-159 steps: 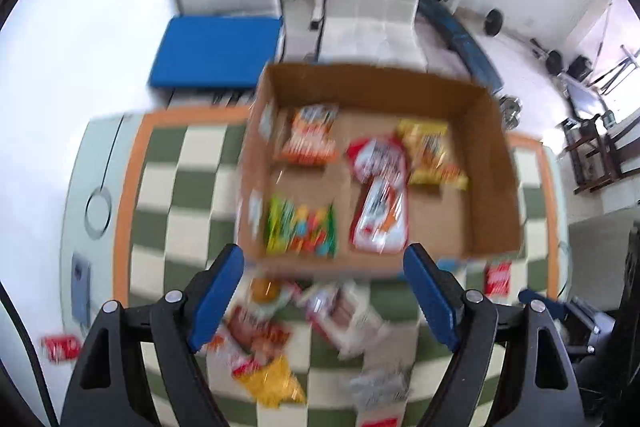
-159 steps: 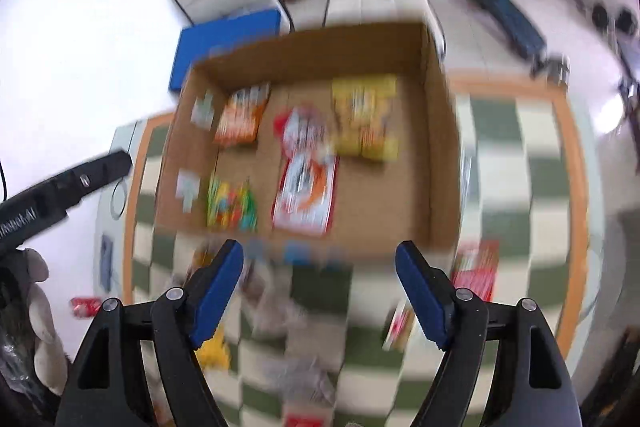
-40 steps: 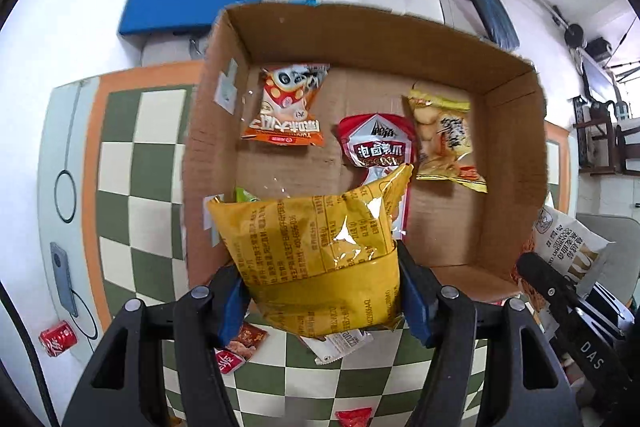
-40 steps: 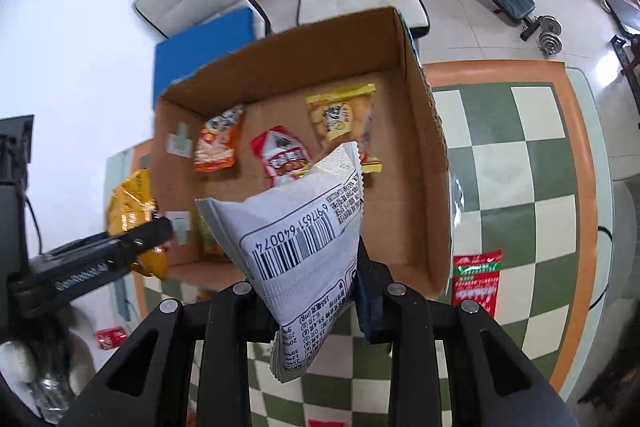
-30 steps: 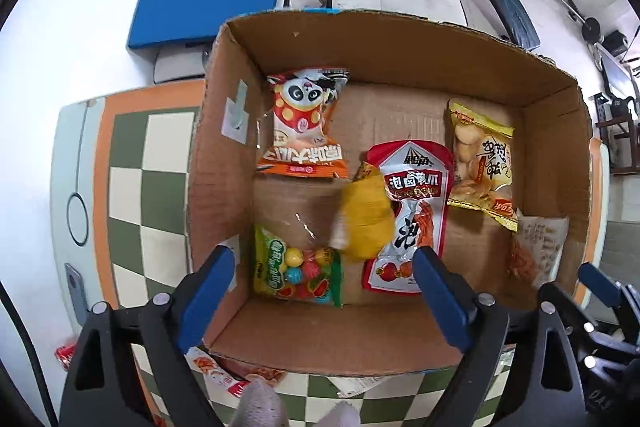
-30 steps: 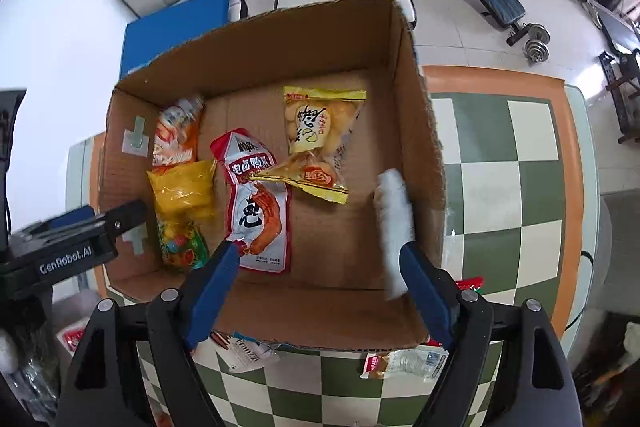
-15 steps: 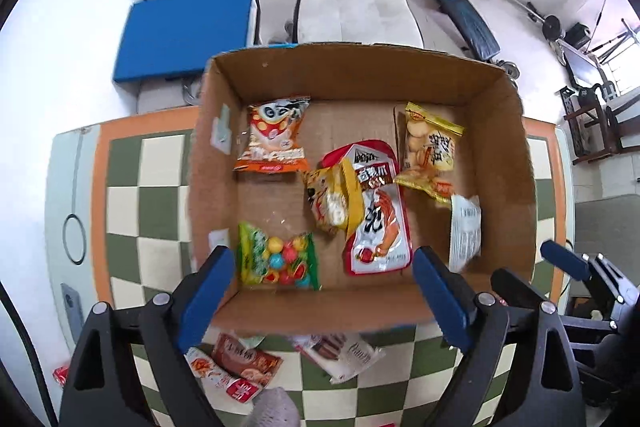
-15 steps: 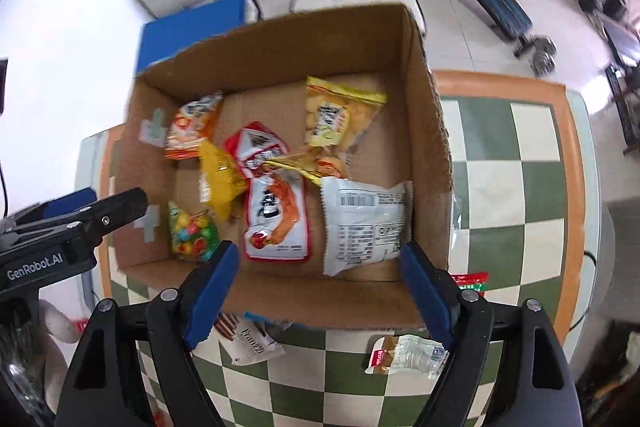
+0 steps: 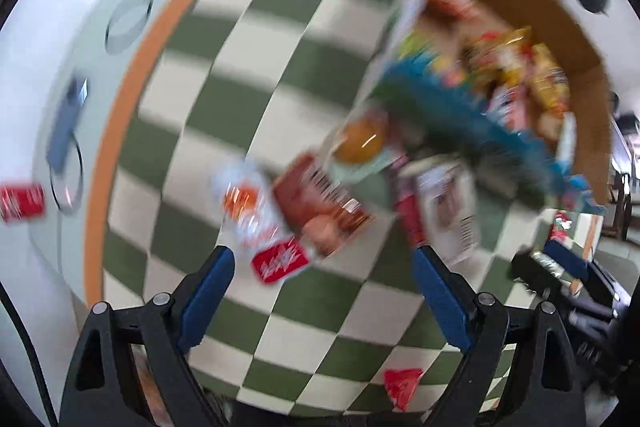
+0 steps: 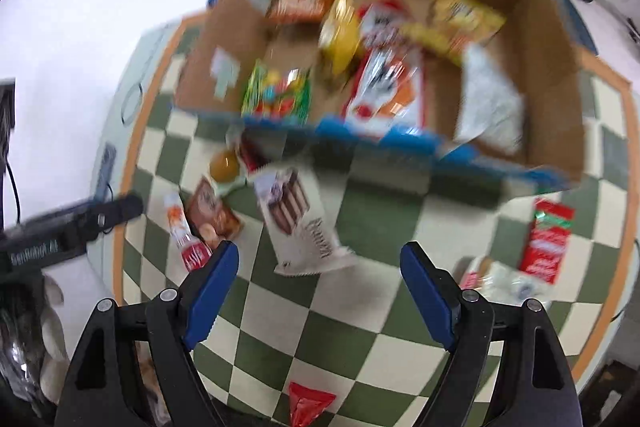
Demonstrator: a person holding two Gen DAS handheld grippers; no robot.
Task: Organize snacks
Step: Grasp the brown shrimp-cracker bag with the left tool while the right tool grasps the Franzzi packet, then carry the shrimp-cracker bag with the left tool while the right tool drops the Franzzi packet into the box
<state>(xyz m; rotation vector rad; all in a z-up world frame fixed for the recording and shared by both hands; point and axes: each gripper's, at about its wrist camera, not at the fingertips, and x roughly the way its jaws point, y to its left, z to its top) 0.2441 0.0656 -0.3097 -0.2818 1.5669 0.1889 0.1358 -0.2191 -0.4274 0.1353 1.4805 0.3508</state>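
A cardboard box [image 10: 552, 39] on the green-and-white checkered table holds several snack packs, among them a yellow bag [image 10: 340, 27] and a white bag [image 10: 492, 103]. Loose snacks lie in front of it: a white wafer pack [image 10: 300, 219], a brown pack [image 10: 210, 213], a slim red-and-white pack [image 10: 184, 233], a round orange snack [image 10: 224, 165]. My right gripper [image 10: 320, 291] is open and empty above the table, just below the wafer pack. My left gripper [image 9: 324, 291] is open and empty just below the brown pack [image 9: 320, 203]. The left wrist view is blurred.
A red pack [image 10: 546, 239] and a clear wrapped snack [image 10: 500, 283] lie at the right, a small red packet [image 10: 308, 403] near the front edge. A red can [image 9: 20, 201] sits off the table's left. The left gripper's arm [image 10: 68, 227] shows at the left.
Both grippers let go of their bags, which now lie in the box. Both have since dropped back from over the box to the loose snacks in front, the left one swinging leftwards.
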